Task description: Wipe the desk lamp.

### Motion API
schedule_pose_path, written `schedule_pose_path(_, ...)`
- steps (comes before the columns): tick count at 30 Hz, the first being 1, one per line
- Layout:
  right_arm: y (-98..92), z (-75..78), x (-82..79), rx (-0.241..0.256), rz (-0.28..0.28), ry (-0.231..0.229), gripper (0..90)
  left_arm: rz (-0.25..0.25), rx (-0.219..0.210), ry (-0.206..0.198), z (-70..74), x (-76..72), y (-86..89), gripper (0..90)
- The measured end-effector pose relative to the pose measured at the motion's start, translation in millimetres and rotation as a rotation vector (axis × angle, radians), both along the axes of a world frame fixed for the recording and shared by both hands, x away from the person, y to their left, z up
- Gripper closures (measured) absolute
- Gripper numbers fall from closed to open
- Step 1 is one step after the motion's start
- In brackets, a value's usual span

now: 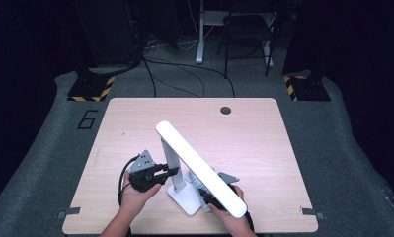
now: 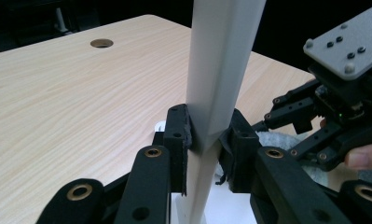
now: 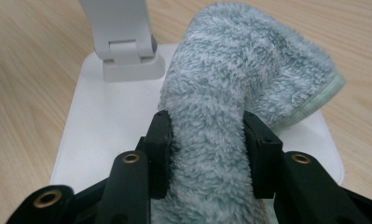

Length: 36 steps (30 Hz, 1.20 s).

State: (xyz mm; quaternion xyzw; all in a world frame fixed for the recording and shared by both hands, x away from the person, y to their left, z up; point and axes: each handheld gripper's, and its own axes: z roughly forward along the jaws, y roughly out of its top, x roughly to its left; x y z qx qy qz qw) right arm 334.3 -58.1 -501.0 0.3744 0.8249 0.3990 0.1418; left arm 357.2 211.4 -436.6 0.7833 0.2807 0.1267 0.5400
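Overhead light is falling evenly on the counter [image 1: 135, 118], leaving the surrounding room dim and nearly black toward the upper corners of the frame. The high view is appearing soft and low in detail. Close-up views are blurring slightly at the bottom edge.

Seen along the left tool [image 2: 206, 140], its two black jaws are closed against both sides of a white lamp post [image 2: 221, 70], which rises out of the top of the frame. Behind lies a pale wooden surface [image 2: 72, 102] with a round hole [image 2: 101, 43]. At right the other tool [image 2: 333, 107] hovers near, a fingertip [image 2: 363, 158] on it.
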Motion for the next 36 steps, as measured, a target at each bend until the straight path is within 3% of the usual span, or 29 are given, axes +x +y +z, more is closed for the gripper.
schedule_pose_path(2, -4.5, 4.6, 3.9, 0.005, 0.013, -0.052, 59.7, -0.013, -0.013, 0.004, -0.1, 0.1, -1.2, 74.4)
schedule_pose_path(4, -5.2, 8.0, 5.8, 0.019, 0.006, -0.067, 59.4, -0.022, -0.017, -0.001, -0.4, 0.0, -2.8, 74.5)
schedule_pose_path(8, -5.6, 9.3, 11.3, 0.024, -0.011, -0.068, 58.5, -0.075, -0.009, 0.011, 0.6, -0.4, -5.4, 74.6)
schedule_pose_path(12, -6.3, 4.5, 16.2, 0.004, -0.022, -0.063, 58.2, -0.083, -0.012, 0.013, 0.4, 0.2, -5.6, 74.6)
schedule_pose_path(14, -6.5, -4.1, 17.1, -0.003, -0.020, -0.042, 58.2, -0.069, -0.027, 0.024, -0.3, 2.1, -4.8, 74.3)
schedule_pose_path(17, -5.7, -4.4, 14.4, 0.007, -0.027, -0.037, 58.2, -0.050, -0.037, 0.037, -0.3, 3.4, -5.1, 74.2)
schedule_pose_path(18, -2.0, -4.2, 9.9, 0.020, -0.040, -0.014, 58.2, -0.033, -0.038, 0.046, 0.1, 5.9, -4.5, 74.0)
schedule_pose_path(23, 4.3, -4.1, 4.5, 0.004, -0.043, -0.020, 57.9, 0.004, -0.036, 0.040, 2.1, 8.2, -6.3, 72.0)
schedule_pose_path(25, 6.1, -4.7, 3.6, -0.008, -0.044, -0.033, 57.6, 0.007, -0.044, 0.055, 3.3, 9.2, -7.2, 70.6)
schedule_pose_path(29, 4.6, -5.1, 4.3, 0.004, -0.043, -0.026, 57.4, 0.026, -0.058, 0.077, 3.9, 10.3, -8.4, 64.7)
schedule_pose_path(33, 4.7, -5.9, 4.0, 0.013, -0.049, -0.029, 57.3, 0.008, -0.040, 0.081, 3.0, 12.2, -8.8, 57.4)
schedule_pose_path(34, 4.0, -5.9, 4.3, 0.012, -0.045, -0.028, 57.3, 0.028, -0.028, 0.078, 3.5, 12.2, -9.5, 50.2)
schedule_pose_path(36, 4.1, -5.9, 4.5, 0.017, -0.048, -0.024, 57.3, 0.023, -0.033, 0.072, 4.1, 12.1, -9.1, 50.0)
